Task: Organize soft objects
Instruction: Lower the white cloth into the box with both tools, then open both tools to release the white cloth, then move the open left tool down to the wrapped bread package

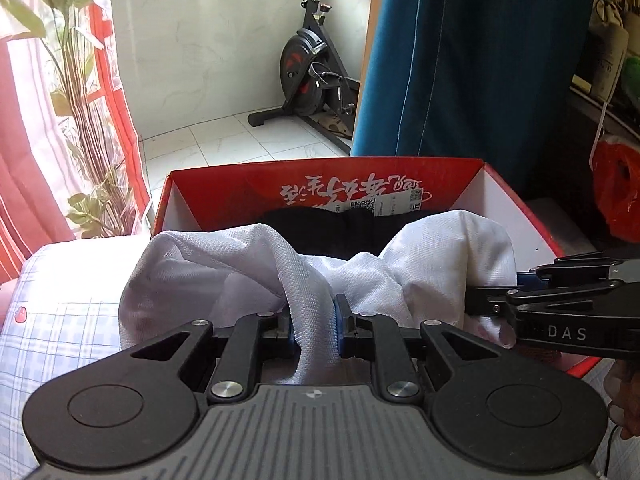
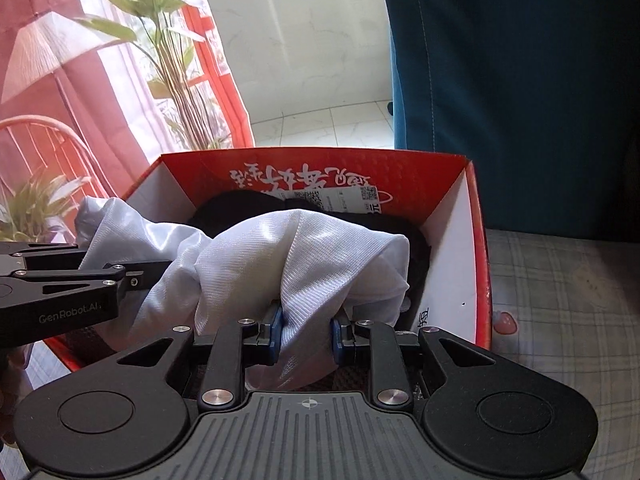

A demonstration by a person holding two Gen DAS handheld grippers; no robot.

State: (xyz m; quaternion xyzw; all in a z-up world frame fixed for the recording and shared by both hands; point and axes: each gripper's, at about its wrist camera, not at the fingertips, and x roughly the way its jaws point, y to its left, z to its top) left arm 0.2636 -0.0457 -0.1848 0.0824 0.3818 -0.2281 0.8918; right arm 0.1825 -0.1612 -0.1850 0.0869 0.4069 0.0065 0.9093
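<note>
A bunched white mesh garment [image 1: 224,264] hangs over the near edge of an open red cardboard box [image 1: 320,184] that stands on a checked bedsheet. My left gripper [image 1: 315,328] is shut on a fold of this garment. In the right wrist view the same white garment [image 2: 304,248] lies partly inside the red box [image 2: 476,240], and my right gripper [image 2: 306,334] is shut on another fold of it. Dark clothing [image 1: 320,228] lies deeper in the box, under the white cloth. The right gripper's body shows at the right edge of the left wrist view, the left gripper's body at the left edge of the right wrist view.
The checked bedsheet [image 2: 560,300] spreads around the box. A blue curtain [image 1: 472,60] hangs behind it. An exercise bike [image 1: 308,76] stands on the tiled floor beyond. A leafy plant [image 1: 80,120] and red curtains stand at the left. An orange bag [image 1: 616,196] is at right.
</note>
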